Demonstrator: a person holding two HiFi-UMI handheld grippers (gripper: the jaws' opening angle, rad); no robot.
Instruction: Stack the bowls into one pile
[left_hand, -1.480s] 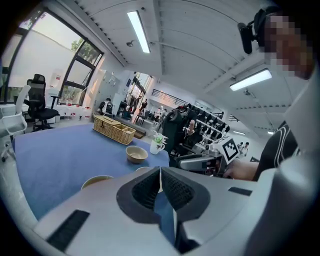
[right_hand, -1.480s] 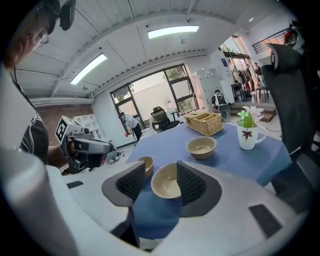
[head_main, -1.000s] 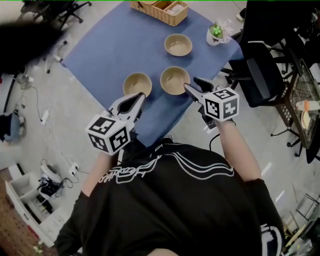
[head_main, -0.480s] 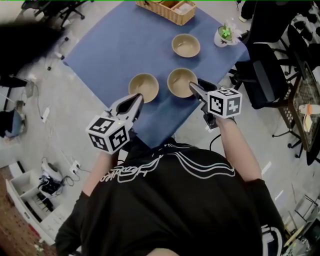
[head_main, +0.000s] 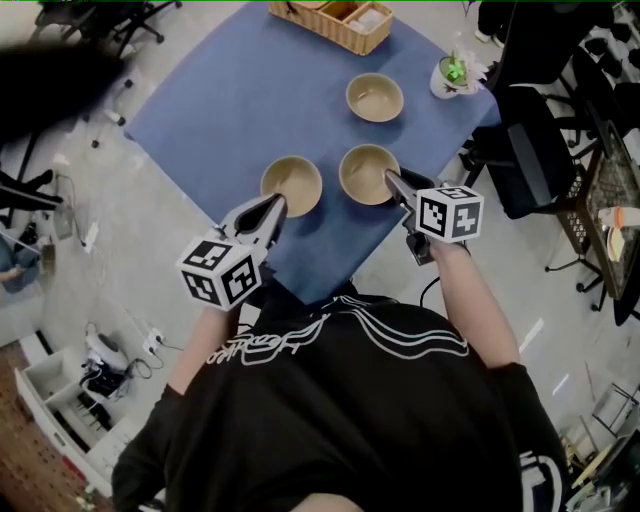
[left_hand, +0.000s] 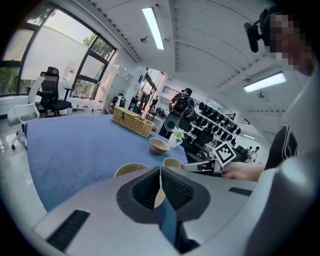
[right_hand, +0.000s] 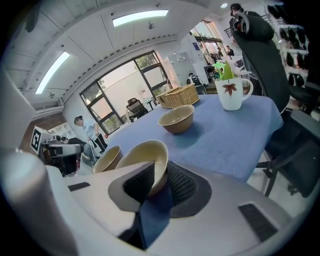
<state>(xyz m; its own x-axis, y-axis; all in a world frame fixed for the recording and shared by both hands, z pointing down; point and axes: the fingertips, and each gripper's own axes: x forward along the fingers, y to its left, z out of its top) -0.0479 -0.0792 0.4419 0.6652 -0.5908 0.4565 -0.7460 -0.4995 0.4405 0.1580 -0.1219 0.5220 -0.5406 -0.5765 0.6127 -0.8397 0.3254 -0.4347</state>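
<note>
Closing just then round the near-right-edge bowl (head_main: 366, 170) rim, right gripper (head_main: 392, 180) jaws pinched it, prob. to lift & stack; left gripper (head_main: 272, 204) jaws pressed together, empty.

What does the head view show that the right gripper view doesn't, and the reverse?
Only the head view: the person's black shirt. Only the right gripper view: windows, and the right gripper, whose jaws have just been closing, clamped on the nearest bowl. Both: that bowl, the left bowl, the far bowl, the wicker basket, the mug, the blue cloth, the left gripper.
</note>
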